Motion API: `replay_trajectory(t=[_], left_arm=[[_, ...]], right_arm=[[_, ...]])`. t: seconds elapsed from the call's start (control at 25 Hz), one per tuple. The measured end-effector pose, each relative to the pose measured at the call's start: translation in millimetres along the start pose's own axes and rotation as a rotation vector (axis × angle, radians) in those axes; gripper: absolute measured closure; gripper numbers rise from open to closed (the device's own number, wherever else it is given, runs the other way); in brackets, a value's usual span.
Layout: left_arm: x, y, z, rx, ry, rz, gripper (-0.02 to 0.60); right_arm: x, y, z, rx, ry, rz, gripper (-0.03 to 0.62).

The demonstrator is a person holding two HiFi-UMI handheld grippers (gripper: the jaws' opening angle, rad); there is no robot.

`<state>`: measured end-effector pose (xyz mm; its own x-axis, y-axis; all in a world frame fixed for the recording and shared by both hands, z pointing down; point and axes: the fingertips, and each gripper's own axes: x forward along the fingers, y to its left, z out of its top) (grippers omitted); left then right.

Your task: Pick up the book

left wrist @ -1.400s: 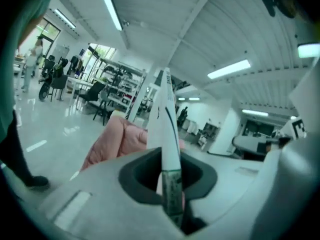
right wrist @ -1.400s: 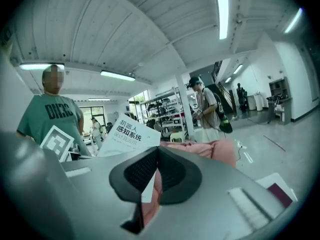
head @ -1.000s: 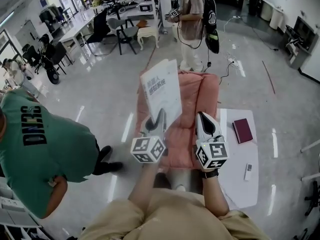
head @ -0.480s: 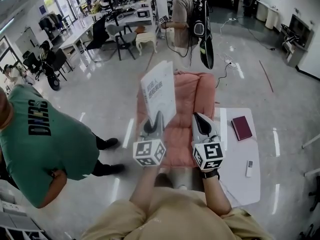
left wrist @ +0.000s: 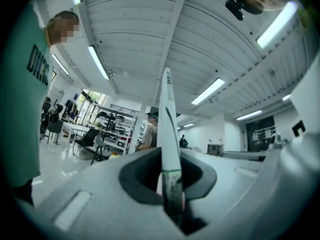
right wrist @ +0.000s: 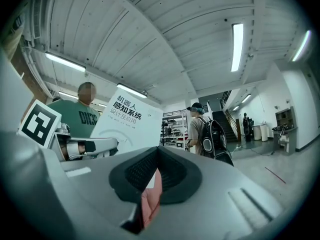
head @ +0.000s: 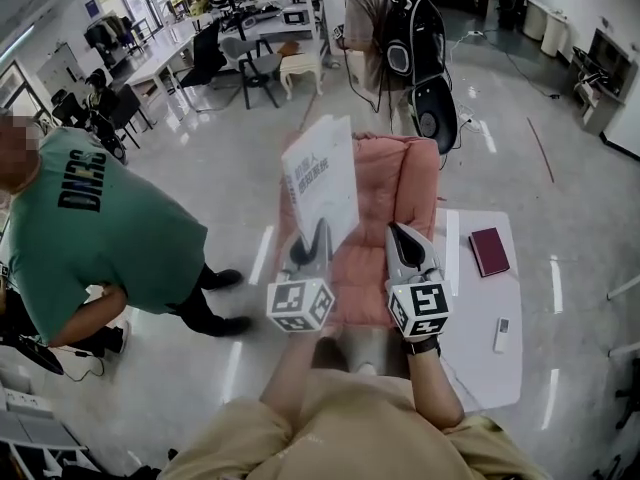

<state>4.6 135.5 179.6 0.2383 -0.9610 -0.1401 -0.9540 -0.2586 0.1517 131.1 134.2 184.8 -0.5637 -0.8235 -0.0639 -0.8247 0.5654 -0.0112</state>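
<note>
Head view: the left gripper (head: 319,230) holds a thin white paperback book with dark print (head: 322,176) by its lower edge. The book stands upright over a pink padded armchair (head: 405,183). The right gripper (head: 399,232) points alongside, apart from the book. Since a second ago the person in a green T-shirt (head: 100,233) has shifted, and the person with a black backpack (head: 405,28) has turned away. The book has kept its place.

Left gripper view: the book shows edge-on, with the jaws pinched onto it.

Right gripper view: the jaws are closed together on nothing, and the printed cover faces the camera at left.
</note>
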Motion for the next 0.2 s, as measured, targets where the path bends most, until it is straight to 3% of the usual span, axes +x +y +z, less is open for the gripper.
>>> replay_trajectory(t=[0.2], left_arm=[[4.9, 13.9, 1.0, 0.002, 0.013, 0.023, 0.540]], right_arm=[[14.6, 7.1, 2.6, 0.001, 0.004, 0.024, 0.589]])
